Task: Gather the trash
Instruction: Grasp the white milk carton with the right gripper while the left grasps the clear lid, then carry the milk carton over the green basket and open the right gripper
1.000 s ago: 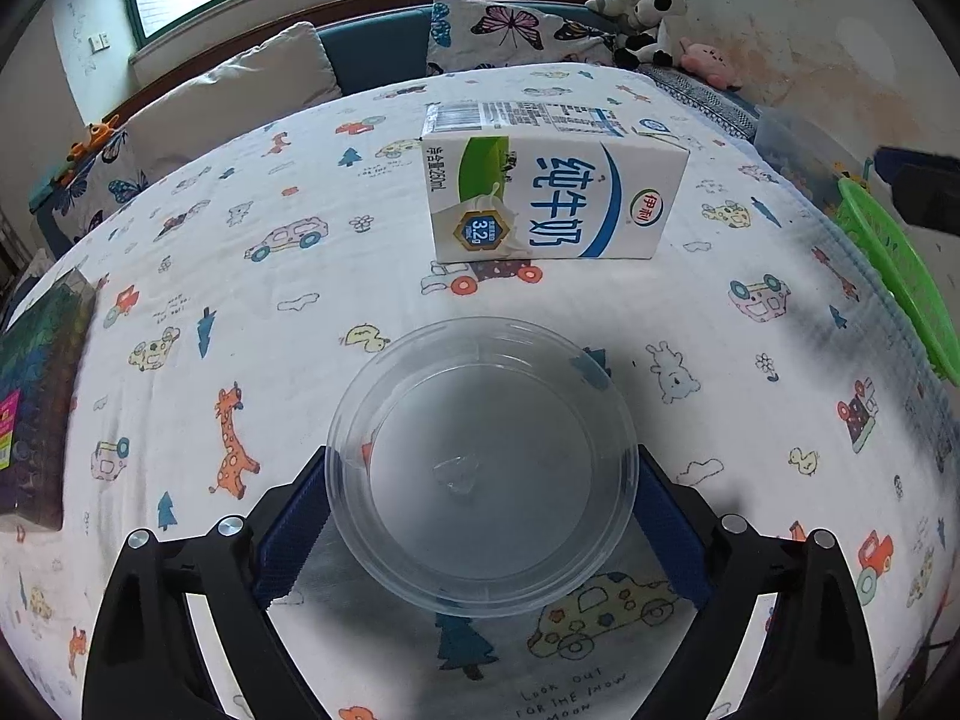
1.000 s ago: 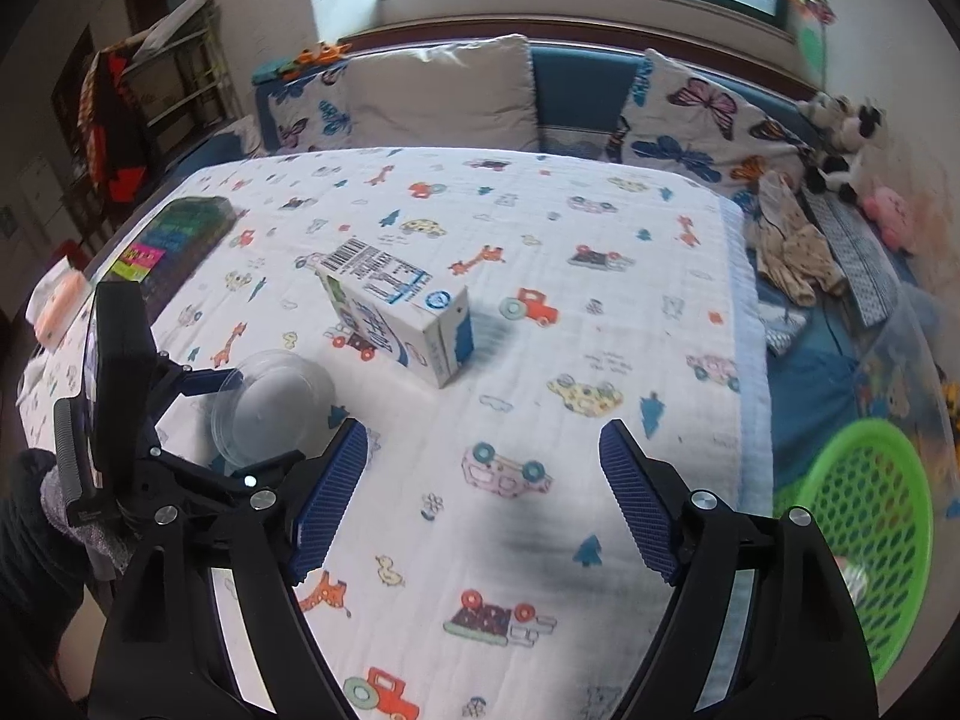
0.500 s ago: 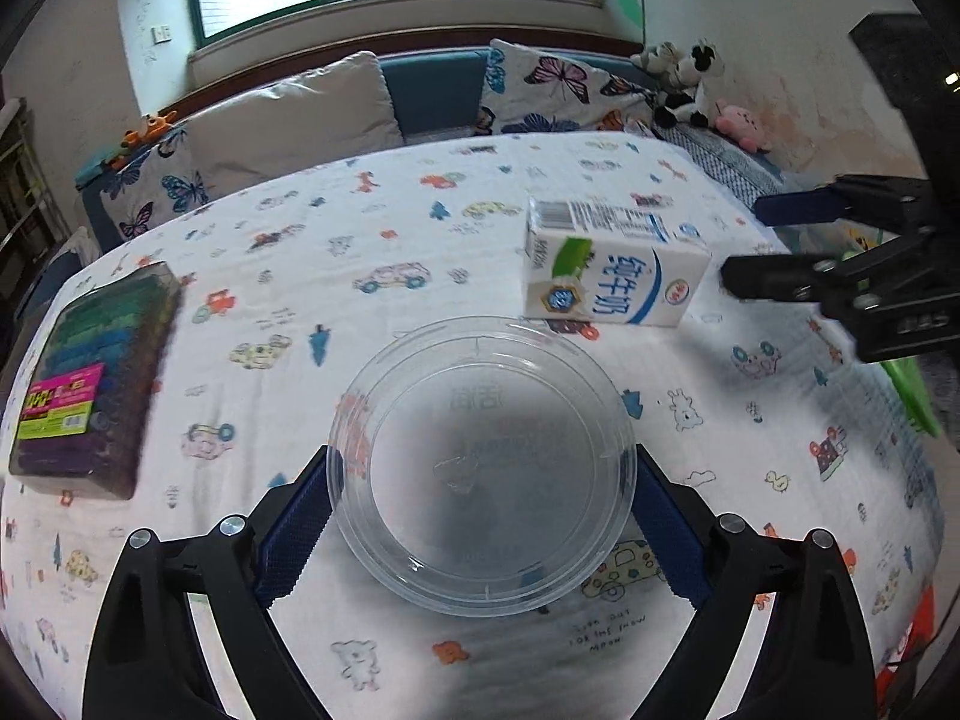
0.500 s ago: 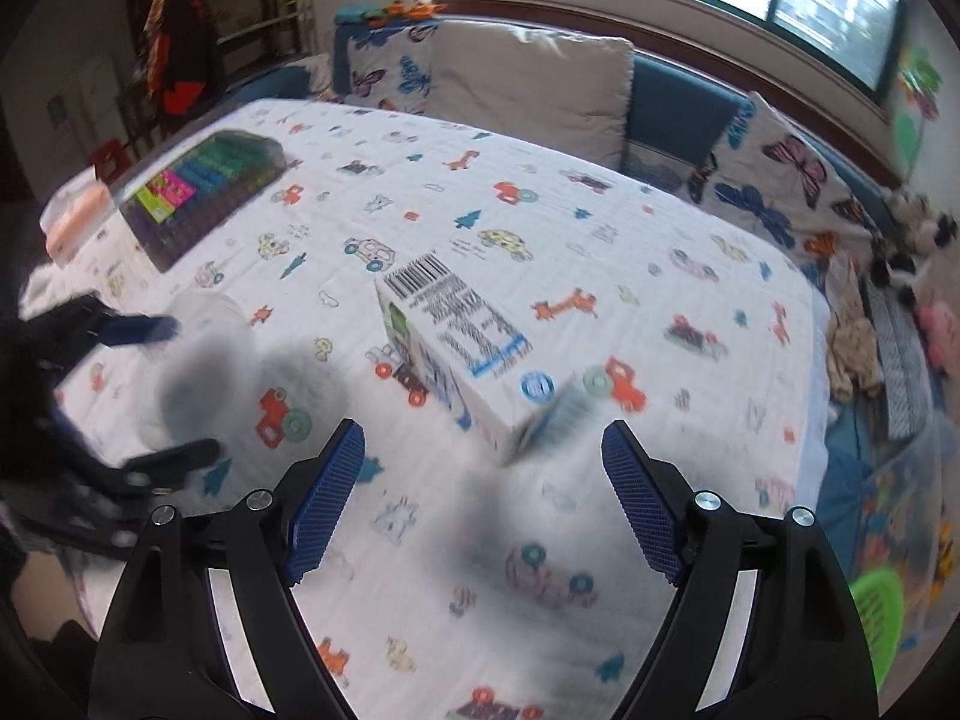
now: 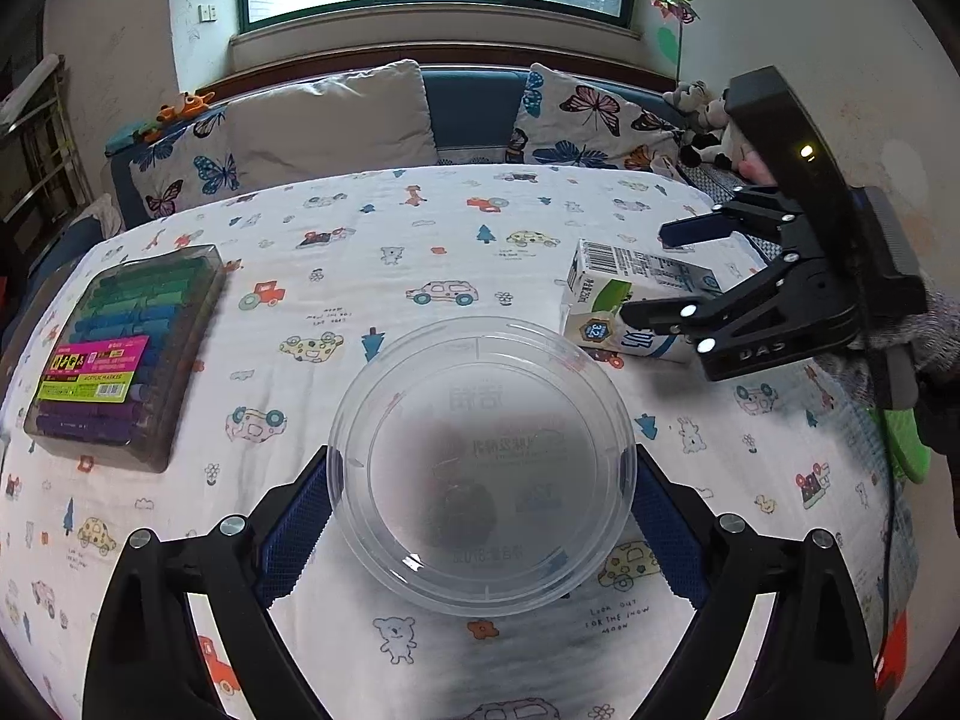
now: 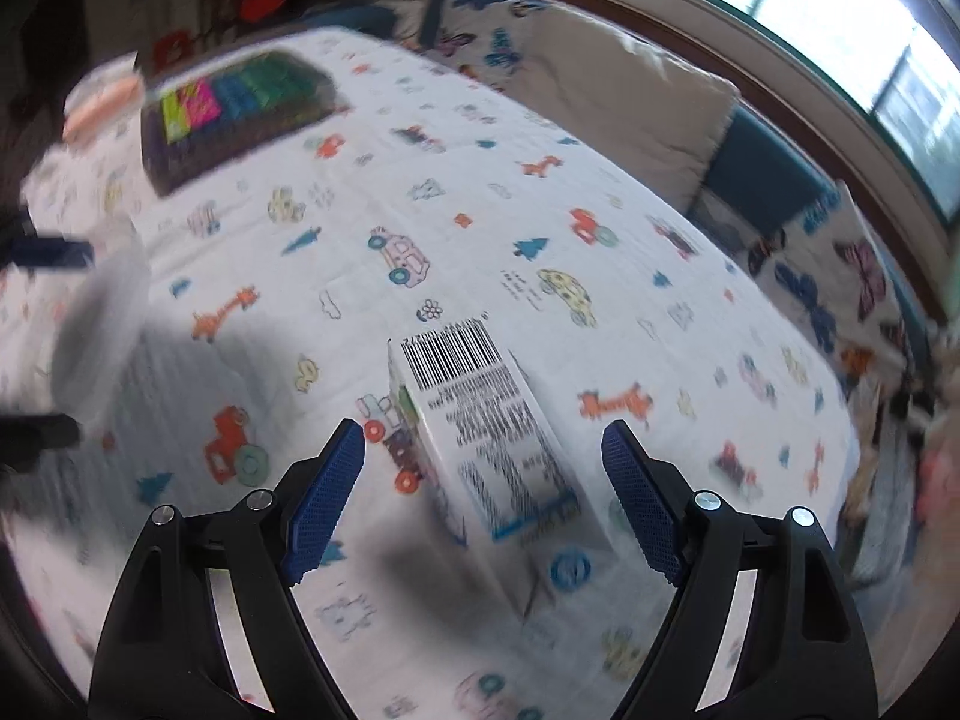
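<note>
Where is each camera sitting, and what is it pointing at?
Left wrist: sits on the left gripper, looking forward and down across the table; its own two fingers clamp a clear plastic lid, and the right gripper shows at the right edge.
Right wrist: sits on the right gripper, looking down at the milk carton lying between its open fingers, untouched; the picture is blurred.
Shared: both show the milk carton, the marker box and the cartoon tablecloth.

Left claw (image 5: 480, 516) is clamped wide, while right claw (image 6: 483, 480) gapes, both angled downward.
</note>
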A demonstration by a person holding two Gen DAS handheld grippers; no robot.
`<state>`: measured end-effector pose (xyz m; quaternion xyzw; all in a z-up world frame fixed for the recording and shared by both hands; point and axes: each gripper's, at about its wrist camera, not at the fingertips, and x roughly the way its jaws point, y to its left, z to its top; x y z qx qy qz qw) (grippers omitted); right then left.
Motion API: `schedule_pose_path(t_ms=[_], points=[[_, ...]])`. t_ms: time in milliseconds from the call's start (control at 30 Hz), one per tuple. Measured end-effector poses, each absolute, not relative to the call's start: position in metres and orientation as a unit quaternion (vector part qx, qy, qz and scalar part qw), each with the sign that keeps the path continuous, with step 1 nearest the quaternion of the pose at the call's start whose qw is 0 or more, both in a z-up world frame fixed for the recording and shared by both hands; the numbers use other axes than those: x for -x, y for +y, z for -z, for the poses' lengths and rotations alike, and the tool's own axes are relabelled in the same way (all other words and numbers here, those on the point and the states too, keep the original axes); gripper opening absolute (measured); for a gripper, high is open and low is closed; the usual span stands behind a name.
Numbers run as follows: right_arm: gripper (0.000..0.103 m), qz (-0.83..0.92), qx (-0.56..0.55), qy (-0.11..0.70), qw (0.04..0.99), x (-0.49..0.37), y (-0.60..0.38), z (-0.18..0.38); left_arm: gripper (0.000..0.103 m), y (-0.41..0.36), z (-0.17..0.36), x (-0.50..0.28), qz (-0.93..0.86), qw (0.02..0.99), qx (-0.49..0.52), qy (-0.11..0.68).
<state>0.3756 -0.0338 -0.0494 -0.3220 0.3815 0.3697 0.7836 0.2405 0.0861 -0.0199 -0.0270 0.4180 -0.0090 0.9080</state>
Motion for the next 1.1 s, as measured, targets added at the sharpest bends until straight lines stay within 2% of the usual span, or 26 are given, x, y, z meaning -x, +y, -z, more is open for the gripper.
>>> schedule_pose_path(t_ms=[233, 300, 433, 500, 533, 867, 1100], points=[[0.076, -0.379, 0.357, 0.388, 0.761, -0.390, -0.016, 0.068, 0.090, 0.089, 0.024, -0.242, 0.006, 0.906, 0.036, 0.422], [0.067, -0.383, 0.357, 0.396, 0.755, -0.392, -0.014, 0.072, 0.090, 0.088, 0.026, -0.243, 0.005, 0.905, 0.035, 0.424], [0.057, -0.389, 0.346, 0.403, 0.753, -0.390, -0.016, 0.072, 0.090, 0.088, 0.026, -0.245, 0.005, 0.904, 0.037, 0.426], [0.047, -0.387, 0.330, 0.407, 0.759, -0.388, -0.021, 0.066, 0.090, 0.088, 0.026, -0.247, 0.006, 0.904, 0.038, 0.426], [0.045, -0.384, 0.321, 0.408, 0.763, -0.387, -0.024, 0.063, 0.090, 0.087, 0.025, -0.247, 0.006, 0.904, 0.037, 0.425], [0.044, -0.339, 0.216, 0.409, 0.819, -0.346, -0.083, 0.023, 0.089, 0.069, 0.011, -0.245, 0.026, 0.910, 0.038, 0.412], [0.044, -0.281, 0.153, 0.405, 0.857, -0.315, -0.150, 0.002, 0.089, 0.028, -0.004, -0.250, 0.072, 0.912, 0.024, 0.402]])
